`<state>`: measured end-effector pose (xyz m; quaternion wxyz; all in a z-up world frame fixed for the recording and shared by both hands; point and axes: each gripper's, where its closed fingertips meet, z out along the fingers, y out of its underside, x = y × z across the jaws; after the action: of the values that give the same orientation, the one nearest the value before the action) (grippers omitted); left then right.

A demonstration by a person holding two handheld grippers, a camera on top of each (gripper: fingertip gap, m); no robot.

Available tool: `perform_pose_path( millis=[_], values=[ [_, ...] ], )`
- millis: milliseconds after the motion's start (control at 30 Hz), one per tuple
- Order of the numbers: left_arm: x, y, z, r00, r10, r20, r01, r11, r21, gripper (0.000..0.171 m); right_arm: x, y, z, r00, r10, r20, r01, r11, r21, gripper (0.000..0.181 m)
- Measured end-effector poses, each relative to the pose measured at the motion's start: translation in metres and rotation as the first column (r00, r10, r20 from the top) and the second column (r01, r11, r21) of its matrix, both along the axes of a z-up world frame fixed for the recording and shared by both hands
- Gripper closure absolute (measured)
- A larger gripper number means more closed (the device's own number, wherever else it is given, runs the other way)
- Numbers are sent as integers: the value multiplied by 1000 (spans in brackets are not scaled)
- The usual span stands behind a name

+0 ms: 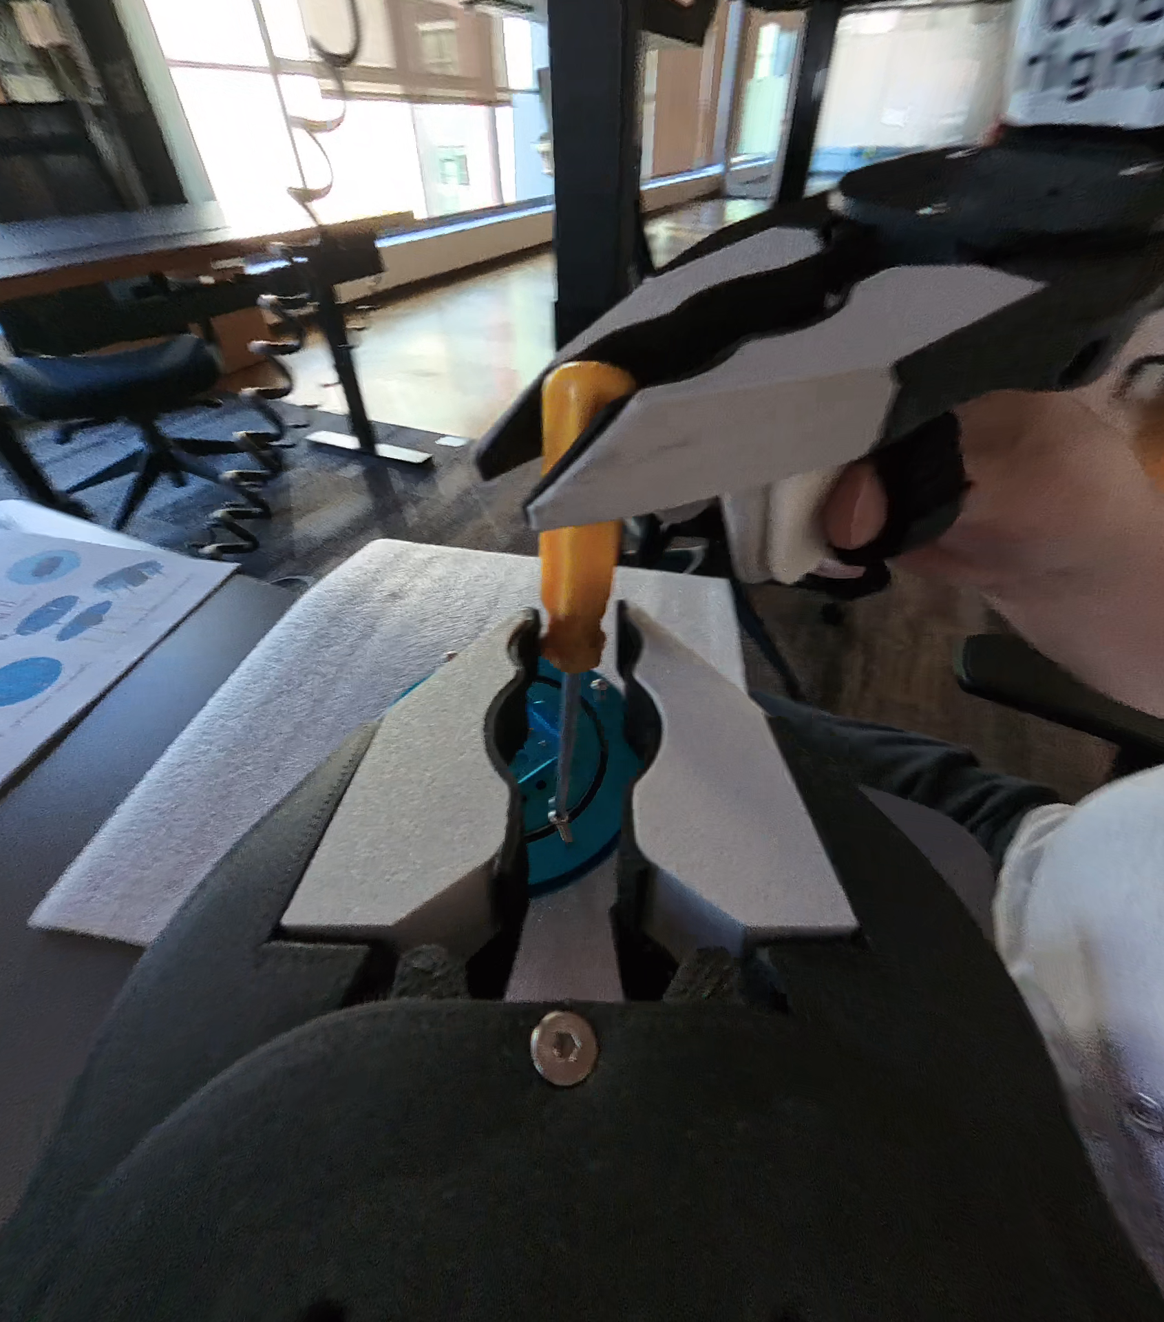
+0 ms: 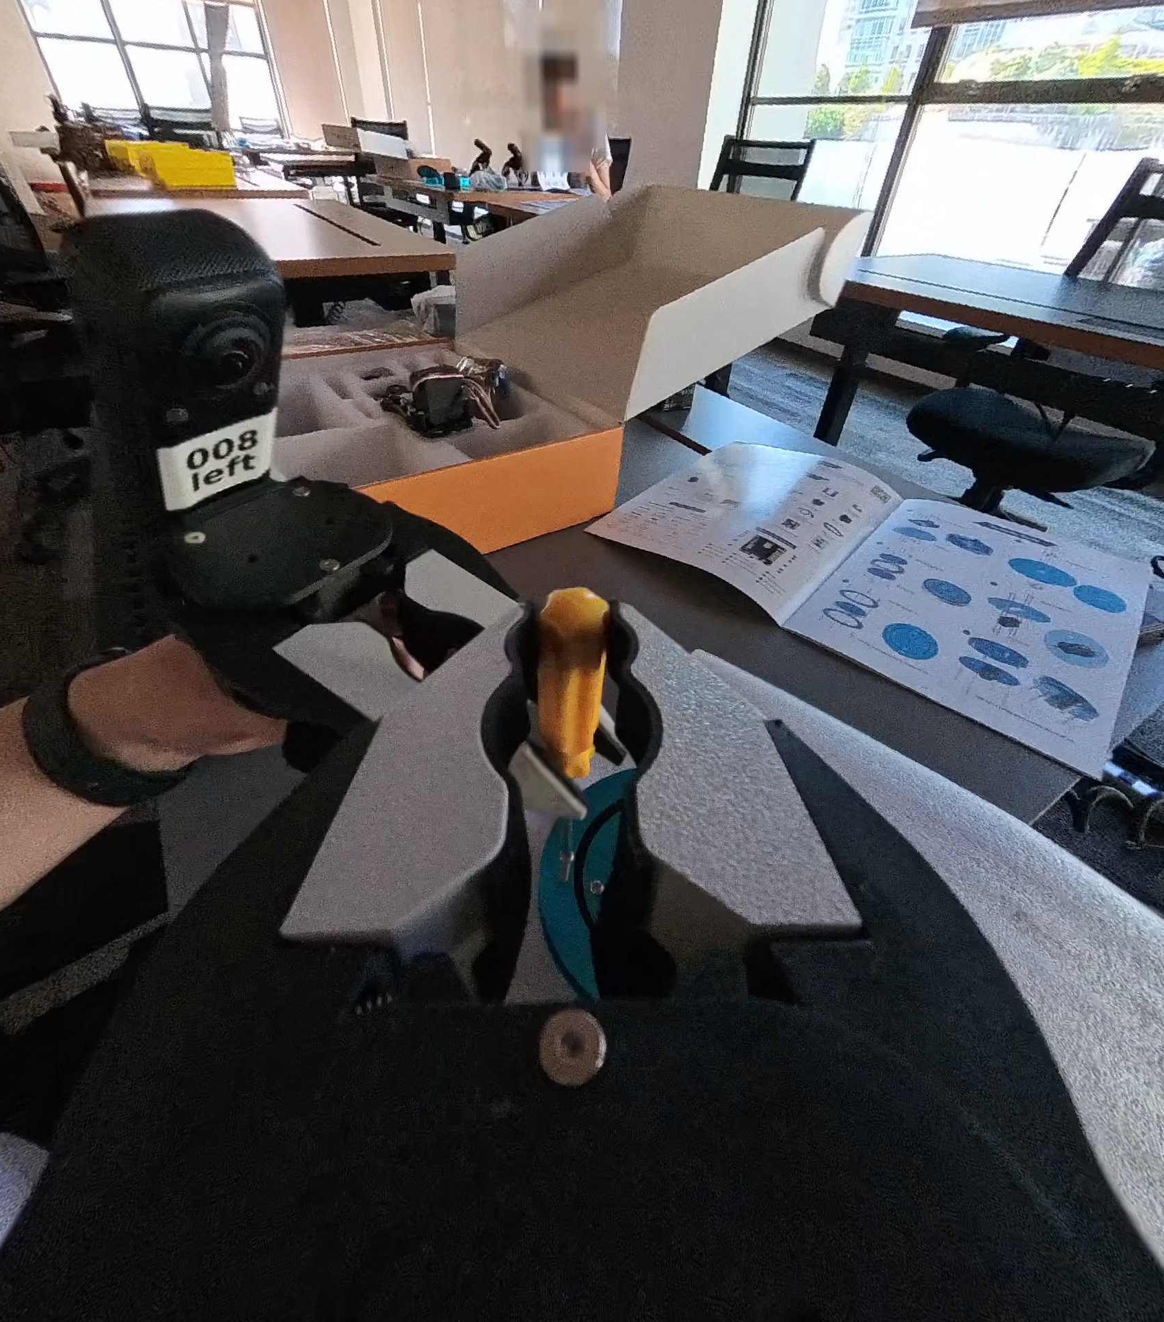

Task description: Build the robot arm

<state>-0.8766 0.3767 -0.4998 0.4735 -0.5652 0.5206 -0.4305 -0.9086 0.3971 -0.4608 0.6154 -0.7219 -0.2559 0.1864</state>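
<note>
Screwdriver [image 2: 570, 697] stands upright, its yellow handle clamped in the right hand-held gripper [image 2: 568, 644], tip on a small screw [image 1: 562, 824] atop the blue round part [image 1: 564, 787]. The left hand-held gripper [image 1: 568, 722] is clamped around that part on the bench's foam sheet [image 1: 293, 722]. Best kept vertical, pressed gently.

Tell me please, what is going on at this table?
A person works with two hand-held grippers. The right tongs are shut on the orange handle of a screwdriver, held upright, with a small screw at its tip, over a blue round part. That part lies on a white foam sheet. The left tongs stand on either side of it; whether they grip it is unclear. An open booklet lies nearby.
</note>
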Motion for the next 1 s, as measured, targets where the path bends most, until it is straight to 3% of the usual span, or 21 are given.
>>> perform_pose_path(
  millis=[100, 167, 233, 267, 300, 400, 500, 567, 667, 800, 933, 1000],
  values=[
    [-2, 0, -1, 1000, 0, -21, 1, 1000, 26, 156, -8, -3, 6, 998, 30, 51, -31, 1000, 3, 164],
    [-3, -6, -1, 996, -84, -21, 84, 996, 5, 156, -12, -5, 8, 991, 99, 88, -98, 995, -16, 147],
    [-4, -8, 0, 991, -135, -9, 135, 991, -21, 156, -16, -11, 5, 974, 202, 107, -197, 979, -59, 164],
    [-3, -8, 0, 989, -147, 4, 147, 988, -38, 156, -10, -9, 0, 975, 199, 103, -194, 979, -56, 164],
    [-3, -7, 1, 990, -142, 17, 142, 988, -52, 155, -6, -7, -2, 980, 178, 84, -173, 983, -66, 164],
    [0, -5, 2, 996, -82, 36, 83, 996, -39, 128, 5, 2, -4, 998, 49, 45, -46, 997, -68, 163],
    [0, 5, -10, 999, 20, -49, -19, 999, 29, 128, 2, 2, 3, 1000, -4, 25, 5, 999, -36, 163],
    [-3, 3, -18, 994, 28, -104, -24, 999, 38, 119, -2, -1, 5, 1000, 22, 10, -22, 999, -23, 163],
    [-12, -12, -39, 980, -28, -198, 29, 1000, 4, 120, -3, -3, 6, 996, 85, -35, -86, 996, -12, 164],
    [-18, -6, -83, 919, 48, -390, -16, 996, 85, 116, -7, -2, 21, 992, 122, -18, -122, 992, 18, 163],
    [-15, 0, -72, 946, 113, -305, -101, 993, 52, 122, 21, 14, 50, 991, 116, -67, -111, 991, 69, 163],
    [-22, 9, -66, 950, 164, -264, -165, 986, 18, 122, 42, 53, 59, 983, 97, -158, -102, 995, -20, 164]
  ],
)
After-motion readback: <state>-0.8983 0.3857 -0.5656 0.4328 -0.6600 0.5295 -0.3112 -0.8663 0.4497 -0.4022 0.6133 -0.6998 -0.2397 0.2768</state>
